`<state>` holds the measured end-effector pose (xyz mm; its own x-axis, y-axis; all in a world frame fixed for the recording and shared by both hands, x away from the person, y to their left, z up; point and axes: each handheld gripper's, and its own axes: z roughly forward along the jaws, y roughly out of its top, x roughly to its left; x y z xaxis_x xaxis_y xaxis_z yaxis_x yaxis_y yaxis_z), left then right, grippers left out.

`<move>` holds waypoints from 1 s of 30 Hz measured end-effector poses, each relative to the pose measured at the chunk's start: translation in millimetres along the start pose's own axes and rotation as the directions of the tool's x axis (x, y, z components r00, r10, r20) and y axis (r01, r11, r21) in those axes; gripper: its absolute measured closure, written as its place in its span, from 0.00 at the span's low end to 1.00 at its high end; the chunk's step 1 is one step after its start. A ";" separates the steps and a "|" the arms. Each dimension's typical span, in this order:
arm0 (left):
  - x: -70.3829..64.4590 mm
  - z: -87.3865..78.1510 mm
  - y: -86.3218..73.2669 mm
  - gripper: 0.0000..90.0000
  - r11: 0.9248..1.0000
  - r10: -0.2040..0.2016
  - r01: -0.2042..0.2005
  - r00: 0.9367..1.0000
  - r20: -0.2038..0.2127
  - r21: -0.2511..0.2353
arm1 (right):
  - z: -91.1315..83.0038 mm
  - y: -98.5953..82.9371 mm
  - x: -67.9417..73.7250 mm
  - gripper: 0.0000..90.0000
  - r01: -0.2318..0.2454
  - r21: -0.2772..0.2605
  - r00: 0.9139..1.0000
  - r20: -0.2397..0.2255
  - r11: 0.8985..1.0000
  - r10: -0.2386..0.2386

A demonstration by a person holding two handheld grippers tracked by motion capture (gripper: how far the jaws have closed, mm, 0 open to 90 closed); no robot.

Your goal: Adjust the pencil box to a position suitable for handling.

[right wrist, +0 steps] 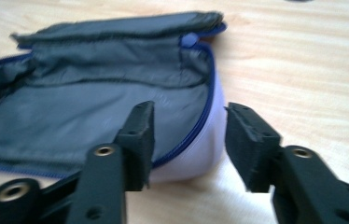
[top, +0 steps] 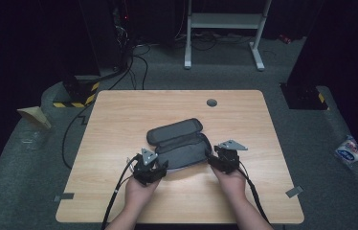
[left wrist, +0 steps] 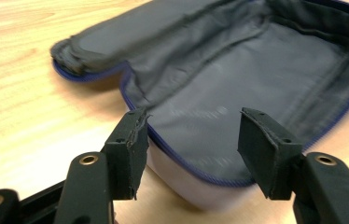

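Observation:
An open grey zip case (top: 179, 143) with a blue zipper edge lies on the wooden table (top: 119, 120), its lid folded back. Its grey lining (left wrist: 238, 79) and pale outer wall face me, and nothing lies inside. My left gripper (top: 155, 165) sits at the case's near left corner, jaws open, with the case rim (left wrist: 196, 172) between them but untouched. My right gripper (top: 218, 155) is at the near right corner, jaws open astride the rim (right wrist: 200, 135). A blue zipper pull (right wrist: 189, 39) shows at the far end of the case.
A round grey grommet (top: 211, 102) sits near the table's far edge. Cables trail from both grippers toward the near edge. On the floor beyond stand a white frame (top: 225, 28) and a yellow-black striped block (top: 79, 98).

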<state>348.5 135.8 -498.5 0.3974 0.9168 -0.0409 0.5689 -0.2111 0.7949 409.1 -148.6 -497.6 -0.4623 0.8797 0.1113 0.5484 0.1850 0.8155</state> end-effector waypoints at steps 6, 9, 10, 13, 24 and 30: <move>6.0 3.0 -7.8 0.56 0.997 -0.065 0.065 0.998 0.005 0.031 | 12.8 1.8 -4.4 0.77 0.009 0.039 1.000 0.008 0.999 -0.009; 7.8 5.5 -5.0 0.65 0.997 -0.063 0.063 0.998 -0.003 0.047 | 11.1 -3.9 -0.9 0.80 0.015 0.037 1.000 -0.005 0.999 -0.015; 8.6 6.9 -3.9 0.67 0.997 -0.057 0.057 0.998 -0.006 0.052 | 10.3 -5.1 -0.7 0.80 0.026 0.034 1.000 -0.010 0.999 -0.025; 11.5 11.6 1.5 0.71 0.996 -0.048 0.048 0.999 -0.006 0.071 | 4.5 -10.8 1.4 0.80 0.023 0.029 1.000 -0.016 0.999 -0.023; 21.9 30.9 23.1 0.78 0.992 -0.041 0.044 0.999 -0.025 0.115 | -6.2 -25.0 7.6 0.77 -0.009 0.008 1.000 -0.016 1.000 0.010; 26.3 43.0 33.0 0.78 0.991 -0.040 0.045 0.998 -0.042 0.125 | 4.4 -16.2 2.8 0.77 -0.015 0.015 1.000 -0.006 1.000 0.015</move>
<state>408.6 138.3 -499.4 0.3433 0.9380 -0.0474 0.6720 -0.2101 0.7101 402.0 -147.2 -513.1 -0.4585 0.8796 0.1269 0.5653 0.1785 0.8054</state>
